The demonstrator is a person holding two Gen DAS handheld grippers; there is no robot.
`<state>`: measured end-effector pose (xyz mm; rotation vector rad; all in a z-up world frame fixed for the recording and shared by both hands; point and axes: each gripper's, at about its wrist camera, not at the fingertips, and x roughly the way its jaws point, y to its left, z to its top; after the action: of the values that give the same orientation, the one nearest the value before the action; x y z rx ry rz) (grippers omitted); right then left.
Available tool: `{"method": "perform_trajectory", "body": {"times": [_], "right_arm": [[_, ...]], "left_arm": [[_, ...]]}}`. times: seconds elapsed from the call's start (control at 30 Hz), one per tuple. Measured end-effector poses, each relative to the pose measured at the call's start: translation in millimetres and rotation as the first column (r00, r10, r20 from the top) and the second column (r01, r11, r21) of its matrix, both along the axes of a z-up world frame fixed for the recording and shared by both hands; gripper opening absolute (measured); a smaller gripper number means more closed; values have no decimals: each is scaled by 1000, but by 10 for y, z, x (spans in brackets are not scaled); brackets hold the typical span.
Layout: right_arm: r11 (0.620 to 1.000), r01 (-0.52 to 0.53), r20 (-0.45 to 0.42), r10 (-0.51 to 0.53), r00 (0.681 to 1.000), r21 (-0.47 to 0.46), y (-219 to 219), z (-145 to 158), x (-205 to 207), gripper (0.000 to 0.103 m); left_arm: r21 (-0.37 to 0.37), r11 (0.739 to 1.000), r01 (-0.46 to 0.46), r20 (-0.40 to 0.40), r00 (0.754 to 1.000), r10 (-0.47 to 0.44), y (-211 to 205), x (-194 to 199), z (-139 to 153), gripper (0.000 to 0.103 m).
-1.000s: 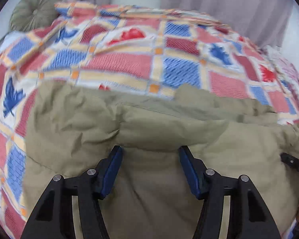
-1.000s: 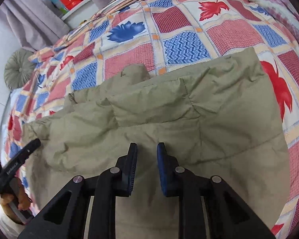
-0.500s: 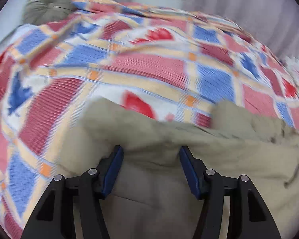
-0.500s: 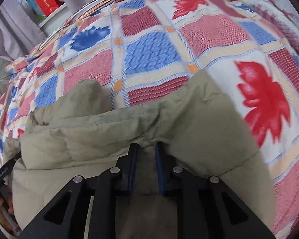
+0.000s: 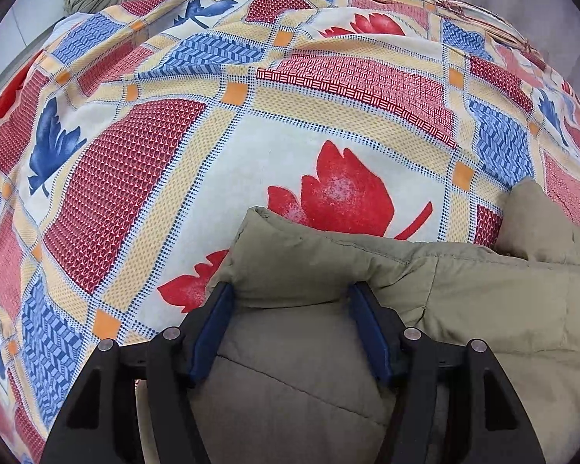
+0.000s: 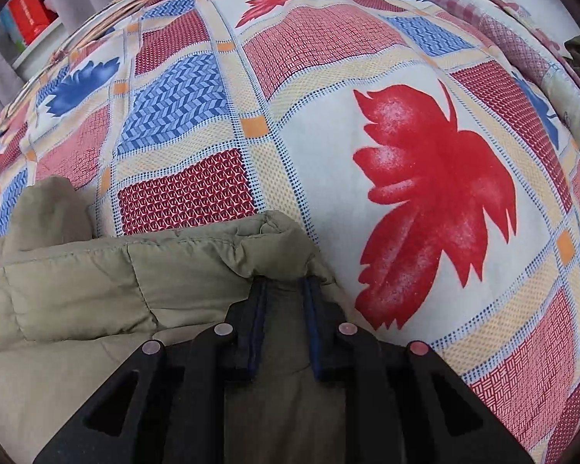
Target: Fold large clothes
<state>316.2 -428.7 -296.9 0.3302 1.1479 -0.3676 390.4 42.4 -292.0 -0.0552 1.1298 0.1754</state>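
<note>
Olive padded jacket (image 5: 464,294) lies on the patchwork bedspread (image 5: 328,116), occupying the 6 o'clock area of both views. Left tool (image 5: 290,301): jaws wide, clamped on a thick folded jacket edge. Right tool (image 6: 284,290): jaws narrow, pinching a jacket corner at 6 o'clock.

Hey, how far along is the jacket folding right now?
Partly done: the olive jacket is doubled over on the patterned bedspread. In hand: the left gripper and right gripper each straddle a corner of the folded edge. Left: setting it down and any further folds.
</note>
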Motion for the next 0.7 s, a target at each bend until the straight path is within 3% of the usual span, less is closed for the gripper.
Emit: {"method": "perform_trajectory", "body": {"times": [0.1,0.17,0.3,0.4,0.7], "right_arm": [[997,62,43,-64,997,45,-31,247,-174,25],[992,87,81,-95,992,94,-26,404,-303,28],[988,53,128,-72,989,147,97,656,-541,28],[980,42,143,-71,987,196,191,766,-767,35],[947,52,94,-86,992,318,436,793,-1709,46]], "left_arm": [[83,996,39,29,999,-41,-32,-140,227,65],[78,994,70,49,996,-74,-5,-325,397,65],[0,994,110,45,993,-109,126,-758,718,65],[-69,992,104,27,994,-102,212,-1091,872,65],[-211,971,115,-67,989,-131,209,-1914,891,65]]}}
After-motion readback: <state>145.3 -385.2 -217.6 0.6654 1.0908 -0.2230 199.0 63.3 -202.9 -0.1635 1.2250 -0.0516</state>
